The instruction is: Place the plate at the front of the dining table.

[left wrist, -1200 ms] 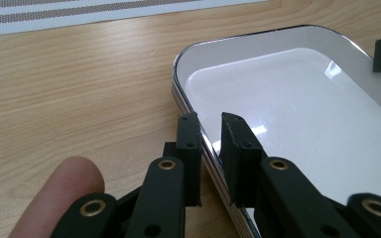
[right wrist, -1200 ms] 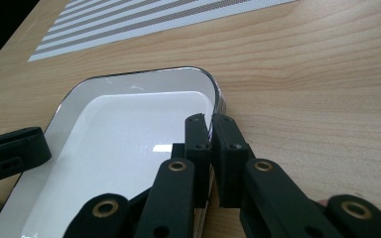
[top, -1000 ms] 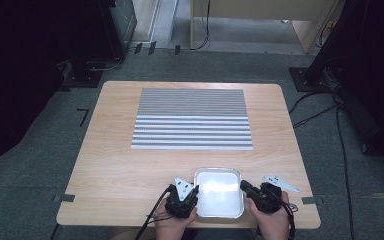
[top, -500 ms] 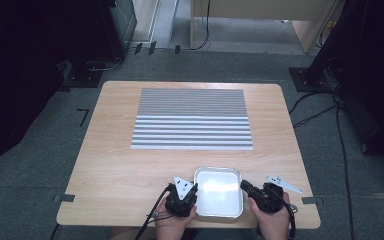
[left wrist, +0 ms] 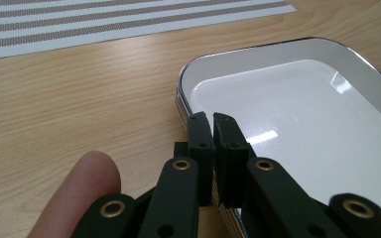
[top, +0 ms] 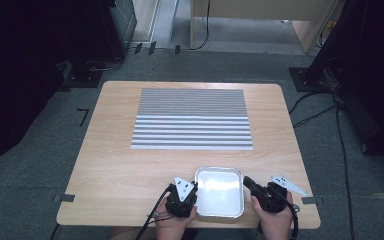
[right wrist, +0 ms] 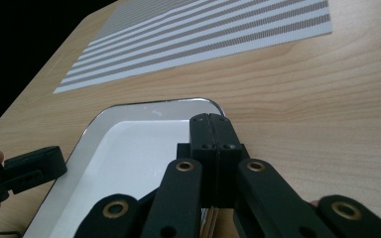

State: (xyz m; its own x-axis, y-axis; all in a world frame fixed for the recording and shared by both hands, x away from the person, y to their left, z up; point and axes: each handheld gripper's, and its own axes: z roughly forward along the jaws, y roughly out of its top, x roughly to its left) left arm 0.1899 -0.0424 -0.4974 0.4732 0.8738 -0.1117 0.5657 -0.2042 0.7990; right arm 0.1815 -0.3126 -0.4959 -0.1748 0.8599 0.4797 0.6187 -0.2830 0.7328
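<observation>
Table: we see a light wooden table [top: 115, 175] with a dark grey carpet floor [top: 30, 165] around it
Mat: a flat mat with grey and white stripes [top: 192, 119] lies on the far half of the table, well apart from the tray
Tray: a shiny silver metal tray with round corners and a white inside [top: 219, 192] sits at the near edge of the table, a little right of the middle; we see nothing inside it
Left tongs: the black left gripper [top: 194, 186] is at the left side of the tray, held by the person's left hand [top: 176, 220]
Left tongs, how open: in the left gripper view the left gripper [left wrist: 213, 124] has its two jaws almost together with just a thin slit between them, and the tray's left rim [left wrist: 179, 99] runs in between them, so we think they pinch the rim
Finger: one finger [left wrist: 79, 191] of the left hand pokes out beside the jaws, near the wood
Right tongs: the black right gripper [top: 248, 182] is at the right side of the tray, held by the person's right hand [top: 274, 222]
Right tongs, how open: in the right gripper view the right gripper [right wrist: 211, 124] has its jaws pressed tight together over the tray's right rim [right wrist: 198, 101]; we cannot tell for sure if the rim is caught between them
Cables: a black cable [top: 152, 217] hangs from the left gripper over the near edge of the table
</observation>
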